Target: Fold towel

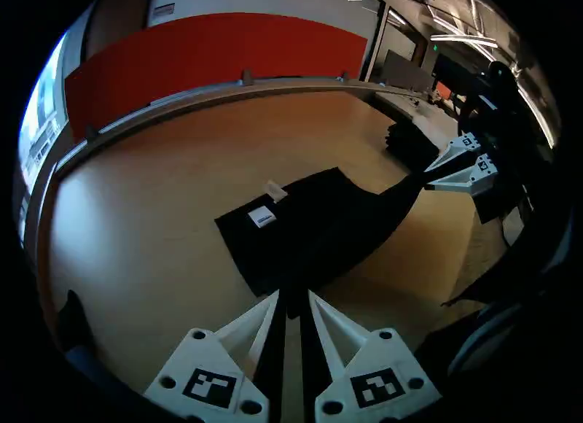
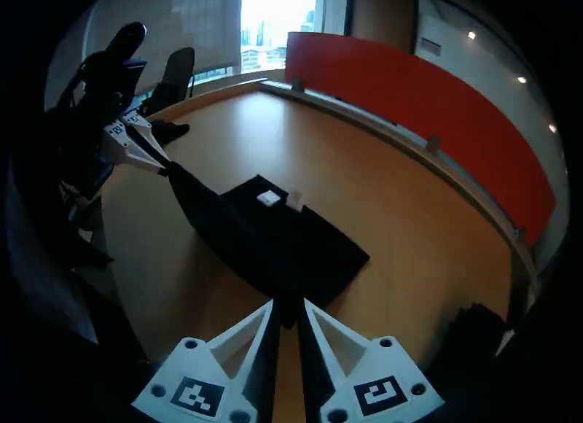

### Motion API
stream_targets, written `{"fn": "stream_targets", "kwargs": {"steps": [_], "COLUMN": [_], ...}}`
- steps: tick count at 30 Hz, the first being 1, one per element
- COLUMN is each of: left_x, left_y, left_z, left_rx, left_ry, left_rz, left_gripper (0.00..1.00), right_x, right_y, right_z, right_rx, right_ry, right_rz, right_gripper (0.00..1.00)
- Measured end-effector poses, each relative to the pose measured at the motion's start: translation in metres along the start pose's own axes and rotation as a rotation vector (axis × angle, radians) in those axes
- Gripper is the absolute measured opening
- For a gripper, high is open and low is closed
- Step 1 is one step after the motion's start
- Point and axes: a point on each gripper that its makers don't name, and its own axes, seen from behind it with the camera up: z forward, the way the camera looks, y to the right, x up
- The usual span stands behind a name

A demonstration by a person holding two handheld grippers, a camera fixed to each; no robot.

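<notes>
Both tools are clamped on cloth: the left tool pinches one corner of the black towel, and the right tool pinches another. These corners are lifted, with cloth stretched between them. The rest of the towel lies flat mid-tabletop, its white label facing up. A red partition lines the far edge.

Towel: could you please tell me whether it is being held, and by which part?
The black towel is pinched at two corners, one in the left tongs, the other in the right tongs, both raised above the table.
</notes>
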Motion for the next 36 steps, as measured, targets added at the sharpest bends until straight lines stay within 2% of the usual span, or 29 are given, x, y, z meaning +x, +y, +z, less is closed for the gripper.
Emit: {"fn": "stream_targets", "kwargs": {"steps": [12, 30, 36], "left_x": [0.007, 0.006, 0.002], "left_y": [-0.018, -0.043, -0.047], "left_z": [0.034, 0.077, 0.091], "left_rx": [0.020, 0.044, 0.044], "left_ry": [-0.014, -0.070, -0.085], "left_rz": [-0.042, 0.001, 0.004], "left_gripper": [0.12, 0.12, 0.12], "right_x": [-0.004, -0.012, -0.020], "right_y": [0.024, 0.050, 0.057], "right_z": [0.029, 0.067, 0.079], "right_rx": [0.005, 0.006, -0.004], "right_ry": [-0.030, -0.073, -0.093], "right_rz": [0.044, 0.066, 0.073], "right_gripper": [0.15, 0.15, 0.15]}}
